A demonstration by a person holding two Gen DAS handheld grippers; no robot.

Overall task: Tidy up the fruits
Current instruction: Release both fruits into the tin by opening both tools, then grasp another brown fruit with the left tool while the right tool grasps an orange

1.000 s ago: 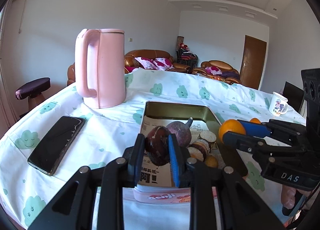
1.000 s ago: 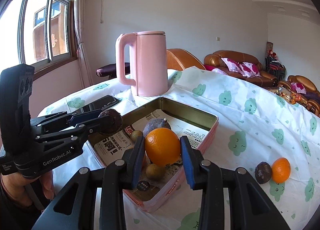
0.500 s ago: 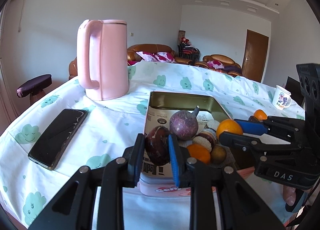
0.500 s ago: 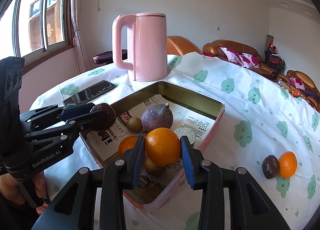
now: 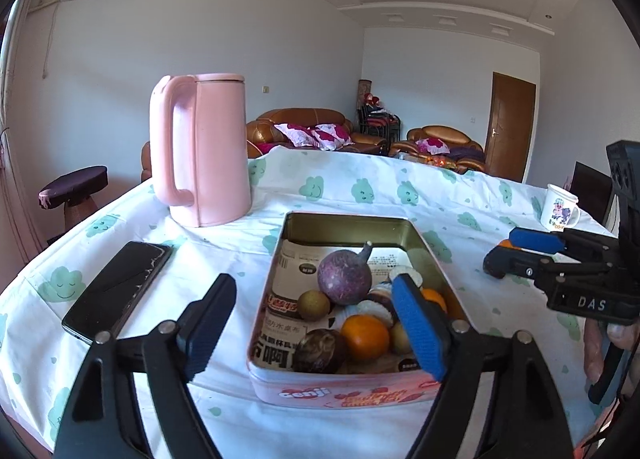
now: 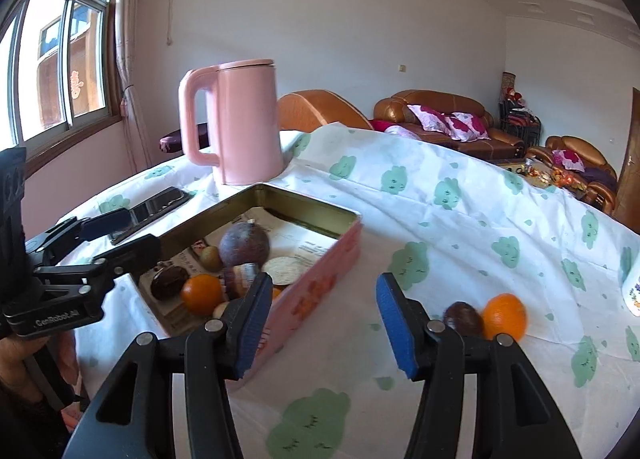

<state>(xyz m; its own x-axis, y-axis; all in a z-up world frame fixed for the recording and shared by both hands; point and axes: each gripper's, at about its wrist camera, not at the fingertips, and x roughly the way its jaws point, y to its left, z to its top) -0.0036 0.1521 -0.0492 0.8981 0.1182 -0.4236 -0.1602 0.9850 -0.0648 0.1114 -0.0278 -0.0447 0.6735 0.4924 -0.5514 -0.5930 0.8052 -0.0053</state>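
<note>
Left wrist: left gripper (image 5: pixel 316 327) jaws, just opened, stand wide and empty over the tin's (image 5: pixel 340 389) near rim, fruit inside

Right wrist: right gripper (image 6: pixel 320 321) jaws, just opened, empty over bare table (image 6: pixel 340 359) beside the tin; orange (image 6: pixel 505 316) and dark fruit (image 6: pixel 462 317) lie right

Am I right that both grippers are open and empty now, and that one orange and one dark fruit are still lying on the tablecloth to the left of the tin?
Not quite: the orange and dark fruit lie on the tablecloth to the right of the tin, as the right wrist view shows. The rest holds: the left gripper and right gripper have just been opening, with nothing between their jaws.
</note>
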